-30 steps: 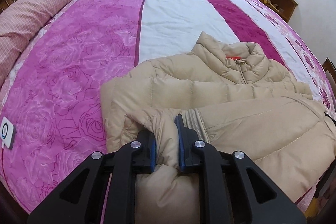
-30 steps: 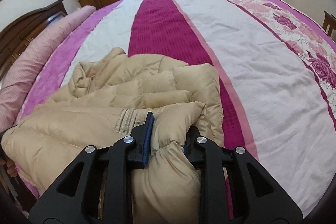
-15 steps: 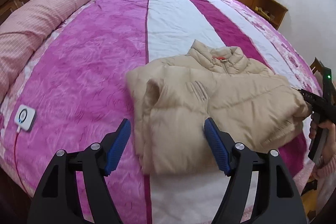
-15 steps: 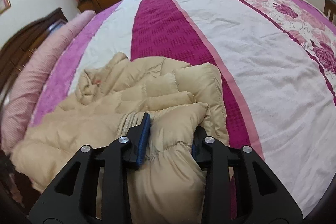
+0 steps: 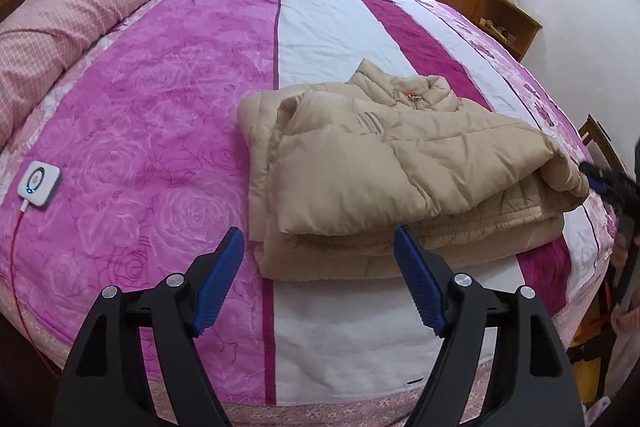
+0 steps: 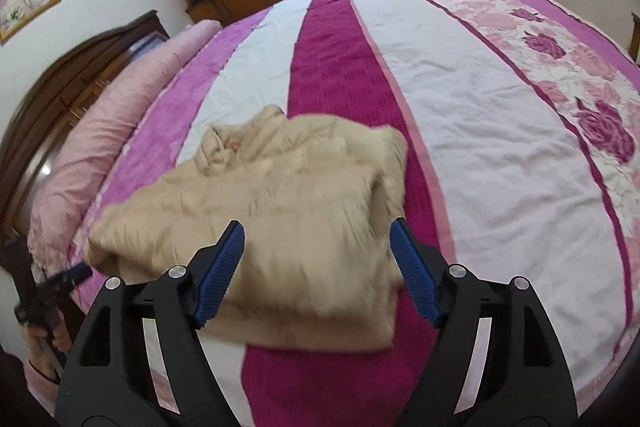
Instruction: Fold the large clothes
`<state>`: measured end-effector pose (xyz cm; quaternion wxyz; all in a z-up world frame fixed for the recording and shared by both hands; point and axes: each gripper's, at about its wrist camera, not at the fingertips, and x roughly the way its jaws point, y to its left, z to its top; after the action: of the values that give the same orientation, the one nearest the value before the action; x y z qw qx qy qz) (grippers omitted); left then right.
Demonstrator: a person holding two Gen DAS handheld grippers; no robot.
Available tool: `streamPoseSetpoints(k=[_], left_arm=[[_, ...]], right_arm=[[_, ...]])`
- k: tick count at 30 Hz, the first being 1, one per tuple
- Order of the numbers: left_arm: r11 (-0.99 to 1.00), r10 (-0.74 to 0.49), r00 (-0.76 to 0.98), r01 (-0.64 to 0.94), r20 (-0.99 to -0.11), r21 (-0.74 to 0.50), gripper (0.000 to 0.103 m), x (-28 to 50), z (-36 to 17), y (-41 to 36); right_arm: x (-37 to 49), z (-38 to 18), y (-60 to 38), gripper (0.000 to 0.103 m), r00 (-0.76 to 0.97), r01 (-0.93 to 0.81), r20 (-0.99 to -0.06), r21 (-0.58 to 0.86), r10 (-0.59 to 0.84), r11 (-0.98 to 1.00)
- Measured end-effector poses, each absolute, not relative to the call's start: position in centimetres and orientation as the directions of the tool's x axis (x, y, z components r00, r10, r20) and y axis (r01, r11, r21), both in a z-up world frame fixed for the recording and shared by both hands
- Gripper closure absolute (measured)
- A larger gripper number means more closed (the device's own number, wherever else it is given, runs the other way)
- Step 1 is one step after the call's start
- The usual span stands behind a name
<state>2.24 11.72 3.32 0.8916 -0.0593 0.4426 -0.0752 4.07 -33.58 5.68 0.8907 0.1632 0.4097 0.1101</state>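
Striped bed (image 5: 332, 27), folded jacket (image 5: 380, 167) near its front edge, both hand-held grippers (image 5: 320, 267) (image 6: 316, 267) opening, empty

Two matching handheld grippers fill the lower edge of each wrist view. The left gripper (image 5: 318, 275) has glossy black plastic arms shaped as open triangular frames, each pierced by a long cut-out. Round silver screw heads (image 5: 175, 280) mark the pivots, two on each side. Its fingers end in long blue pads (image 5: 218, 281) with a fine ribbed grip texture. The right gripper (image 6: 318, 269) is built the same: black frames, silver screws, blue textured pads (image 6: 416, 273). Beyond its left arm, at the picture's edge, a pink knitted sleeve cuff (image 6: 38, 373) shows.
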Motion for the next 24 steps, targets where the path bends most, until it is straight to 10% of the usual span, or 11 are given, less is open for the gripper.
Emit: streamPoseSetpoints(k=[14, 19, 24], left_arm=[[0.966, -0.242, 0.581, 0.071, -0.777, -0.248, 0.036, 3.9, 1.4, 10.6], [0.960, -0.268, 0.569, 0.087, -0.777, -0.267, 0.073, 4.1, 1.8, 10.1], [0.960, -0.269, 0.595, 0.106, -0.758, -0.258, 0.088, 4.4, 4.0, 9.7]], right_arm=[[2.7, 1.8, -32.3, 0.029, 0.613, -0.020, -0.709, 0.427, 0.348, 0.904], [2.9, 2.7, -31.6, 0.074, 0.640, -0.051, -0.686, 0.411, 0.345, 0.910], [3.0, 4.8, -31.4, 0.089, 0.681, -0.092, -0.647, 0.389, 0.343, 0.917]])
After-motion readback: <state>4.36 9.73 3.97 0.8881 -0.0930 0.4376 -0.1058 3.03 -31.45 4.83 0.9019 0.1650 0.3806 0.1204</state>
